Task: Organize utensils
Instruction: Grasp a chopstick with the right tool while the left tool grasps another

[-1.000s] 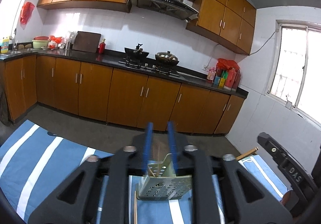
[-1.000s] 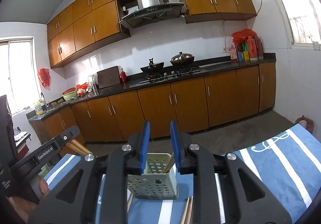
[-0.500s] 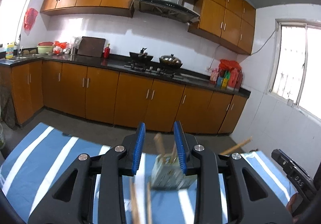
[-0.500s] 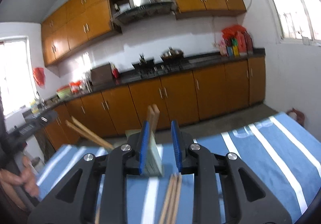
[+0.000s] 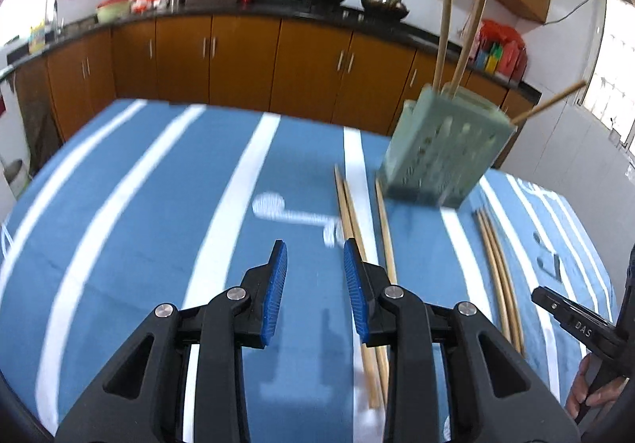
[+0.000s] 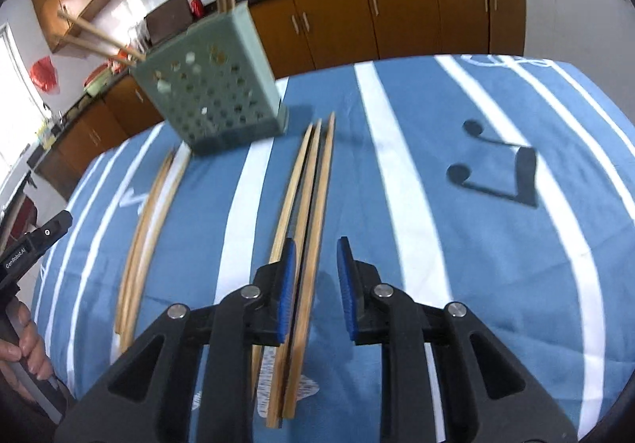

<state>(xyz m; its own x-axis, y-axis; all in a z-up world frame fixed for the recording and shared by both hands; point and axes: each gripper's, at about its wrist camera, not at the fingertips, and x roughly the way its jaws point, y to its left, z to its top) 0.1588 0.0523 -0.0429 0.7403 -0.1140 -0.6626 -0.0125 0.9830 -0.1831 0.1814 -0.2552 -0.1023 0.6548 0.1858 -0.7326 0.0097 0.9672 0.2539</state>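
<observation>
A pale green perforated utensil holder [image 5: 444, 149] [image 6: 210, 98] stands at the far side of the blue striped cloth, with several chopsticks upright [image 5: 444, 26] in it. More wooden chopsticks lie flat in two groups. My left gripper [image 5: 315, 244] hovers open over bare cloth; one group of chopsticks [image 5: 349, 213] runs under its right finger. My right gripper [image 6: 317, 242] is open above the other group of chopsticks [image 6: 313, 173]; one stick lies in the gap close to the left pad, not pinched. Each gripper shows at the edge of the other's view [image 5: 571, 324] [image 6: 35, 240].
The blue cloth with white stripes [image 5: 158, 205] covers the whole table, printed with a dark music note [image 6: 496, 173]. The group near the left gripper shows as curved chopsticks [image 6: 151, 213]. Brown kitchen cabinets [image 5: 246, 58] stand beyond the far edge. A hand [image 6: 24, 348] grips the left tool.
Both grippers have tipped downward and dropped toward the table. The kitchen wall has slid up out of view and the cloth and flat chopsticks now fill both views.
</observation>
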